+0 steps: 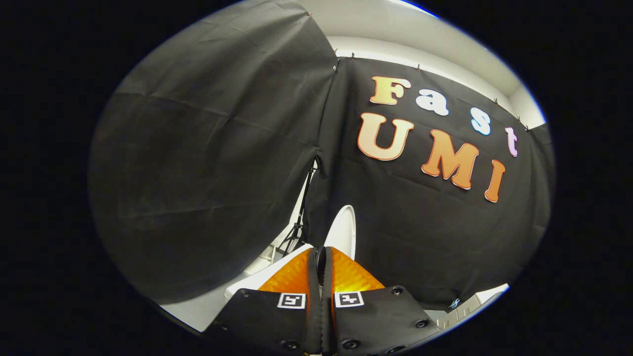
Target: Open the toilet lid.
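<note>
**Desk:** What did you have on the gripper camera at that moment?

**Me:** I was looking forward along the gripper [320, 254], and its two fingers were pressed together with no real gap between them. Only a thin dark seam ran up the middle where the pads met. I saw nothing caught in that seam, so as far as I could tell it held nothing.

**Desk:** And the toilet lid?

**Me:** The toilet lid [342, 231] stood just beyond the fingertips, a narrow white oval rising on edge straight ahead of them. It looked upright, or close to it, with the black cloth wall [207, 163] right behind it. I could not tell whether the tips were touching it or stopped just short, because the fingers hid its lower part.

**Desk:** Anything else around it?

**Me:** A white surface [269, 277] ran off to the left of the fingers, lower than the lid. I took it for part of the toilet, but I could not say which part. Behind that, in the gap where two cloth panels met, a dark tripod stand [298, 222] stood on a pale floor. Above the cloth I could see a white wall or ceiling [395, 37].

**Desk:** Was the camera level?

**Me:** No, it was tilted; the top edge of the cloth sloped downward to the right.
</note>
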